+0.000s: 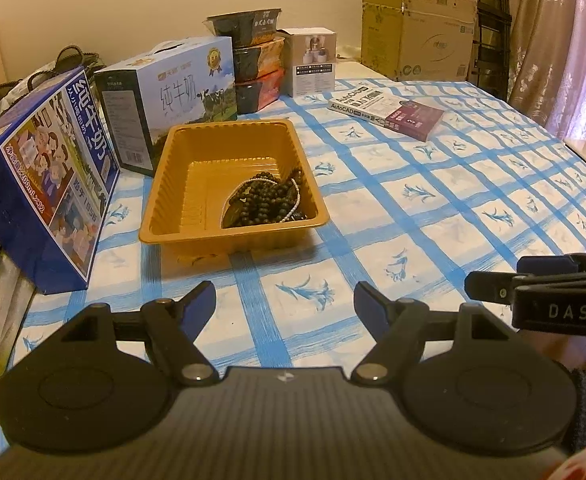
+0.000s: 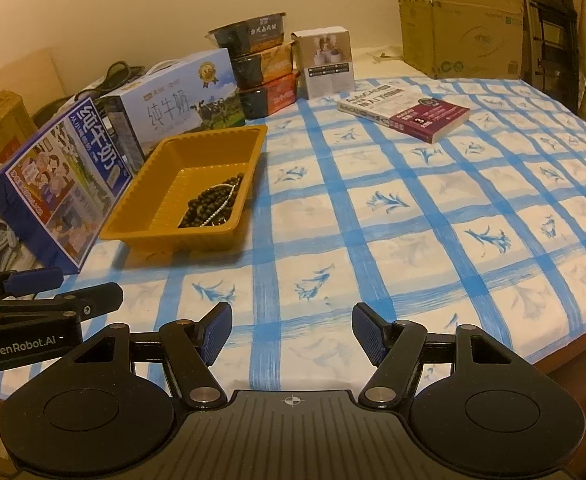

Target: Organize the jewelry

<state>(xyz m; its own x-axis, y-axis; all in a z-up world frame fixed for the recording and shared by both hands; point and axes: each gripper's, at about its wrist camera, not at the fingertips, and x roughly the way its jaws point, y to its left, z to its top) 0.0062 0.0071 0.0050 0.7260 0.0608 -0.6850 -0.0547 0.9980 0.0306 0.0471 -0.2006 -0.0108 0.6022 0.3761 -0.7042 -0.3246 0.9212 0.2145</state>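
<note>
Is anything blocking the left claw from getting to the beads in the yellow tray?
Nothing visible does. Only bare checked tablecloth lies between the open left gripper and the tray. The beads sit in the tray's near right corner, so the gripper must reach over the low front wall.

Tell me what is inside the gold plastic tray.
In the tray, a heap of dark bead strands fills one near corner, with a thin pearl-like strand across it. The rest is bare. Anything buried under the heap is hidden.
</note>
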